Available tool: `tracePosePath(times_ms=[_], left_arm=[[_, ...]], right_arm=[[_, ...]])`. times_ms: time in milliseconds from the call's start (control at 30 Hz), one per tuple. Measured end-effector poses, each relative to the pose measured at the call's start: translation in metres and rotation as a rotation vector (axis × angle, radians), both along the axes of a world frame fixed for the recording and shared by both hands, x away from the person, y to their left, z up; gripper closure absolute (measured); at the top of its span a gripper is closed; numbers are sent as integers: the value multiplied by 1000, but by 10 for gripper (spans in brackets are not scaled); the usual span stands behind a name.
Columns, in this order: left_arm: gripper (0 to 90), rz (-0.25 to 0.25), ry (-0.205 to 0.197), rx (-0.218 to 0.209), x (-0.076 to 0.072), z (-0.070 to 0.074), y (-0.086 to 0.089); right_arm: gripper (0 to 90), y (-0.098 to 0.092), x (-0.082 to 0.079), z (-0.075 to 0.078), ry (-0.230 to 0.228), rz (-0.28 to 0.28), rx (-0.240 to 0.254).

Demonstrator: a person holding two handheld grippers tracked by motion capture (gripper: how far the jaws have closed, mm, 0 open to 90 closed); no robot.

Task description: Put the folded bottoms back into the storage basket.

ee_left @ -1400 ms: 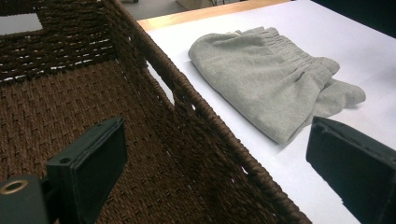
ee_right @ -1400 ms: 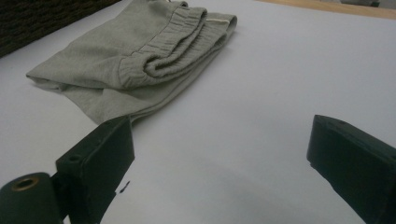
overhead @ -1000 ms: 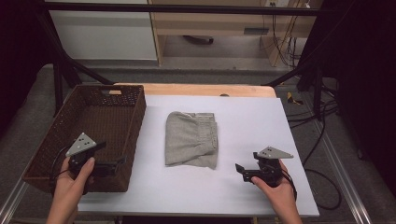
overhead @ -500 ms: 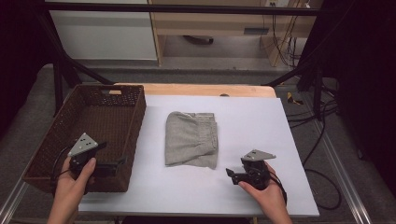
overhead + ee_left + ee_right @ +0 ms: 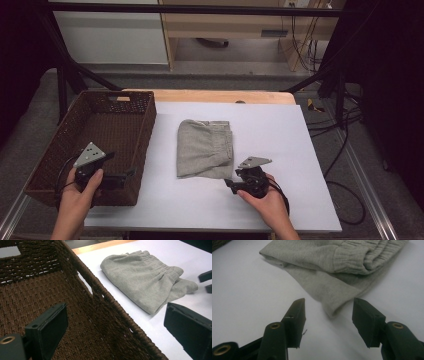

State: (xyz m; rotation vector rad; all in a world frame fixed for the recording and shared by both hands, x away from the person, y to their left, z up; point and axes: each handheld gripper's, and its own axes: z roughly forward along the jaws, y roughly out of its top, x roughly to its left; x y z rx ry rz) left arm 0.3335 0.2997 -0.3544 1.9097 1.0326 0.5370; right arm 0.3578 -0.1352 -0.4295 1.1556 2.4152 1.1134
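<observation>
A folded grey garment (image 5: 205, 147) lies in the middle of the white table (image 5: 280, 135). My right gripper (image 5: 229, 184) is open and low over the table, its jaws pointing left at the garment's near right corner. In the right gripper view that corner (image 5: 334, 307) lies just ahead of the open jaws, between their tips (image 5: 329, 303). My left gripper (image 5: 127, 176) is open at the near right corner of the brown wicker basket (image 5: 100, 125). Its jaws (image 5: 117, 332) straddle the basket's right wall (image 5: 112, 307), one inside and one over the table. The garment (image 5: 142, 277) lies beyond.
The basket holds nothing and takes up the table's left side. A wooden strip (image 5: 215, 95) runs along the far edge. Black frame legs (image 5: 62, 85) and cables (image 5: 345, 120) stand around the table. White surface lies open on the right and near sides.
My right gripper has moved left along the table's near side, up to the garment's near right corner. The left gripper has stayed at the basket.
</observation>
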Motion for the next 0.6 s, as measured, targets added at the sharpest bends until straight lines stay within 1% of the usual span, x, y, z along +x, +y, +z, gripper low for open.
tracePosePath(times_ms=[33,100,133,167,200,233,300,333,367,400,433,467,533,567,600], left_arm=[[54,0,0,0,0,0,0],[54,0,2,3,1,0,0],[54,0,1,7,1,0,0],[54,-2,1,9,1,0,-1],[54,-2,2,10,0,0,-1],[54,-2,1,10,0,0,-1],[54,-1,0,8,0,0,-1],[54,0,0,8,0,0,-1],[54,3,-2,10,0,0,-1],[54,1,-2,13,0,0,-1],[54,-1,-3,15,0,0,-2],[54,-2,-3,19,0,0,-2],[55,0,-4,21,0,0,-2],[55,2,-3,16,0,-1,-2],[55,2,-3,15,0,-1,-2]], right_arm=[[448,0,0,0,0,0,0],[444,10,6,-4,-3,16,-26],[444,10,6,-4,-3,16,-26],[445,16,9,-7,-7,18,-66],[445,16,9,-7,-7,18,-66],[469,20,13,-9,-13,13,-85],[484,22,15,-10,-13,10,-85],[524,24,20,-13,-7,6,-105],[524,24,20,-13,-7,6,-105],[599,27,22,-15,-13,7,-127],[660,27,23,-15,-29,1,-143],[660,27,23,-15,-29,1,-143],[713,27,24,-14,-30,-13,-151],[779,27,22,-15,-47,-10,-164],[779,27,22,-15,-47,-10,-164]])
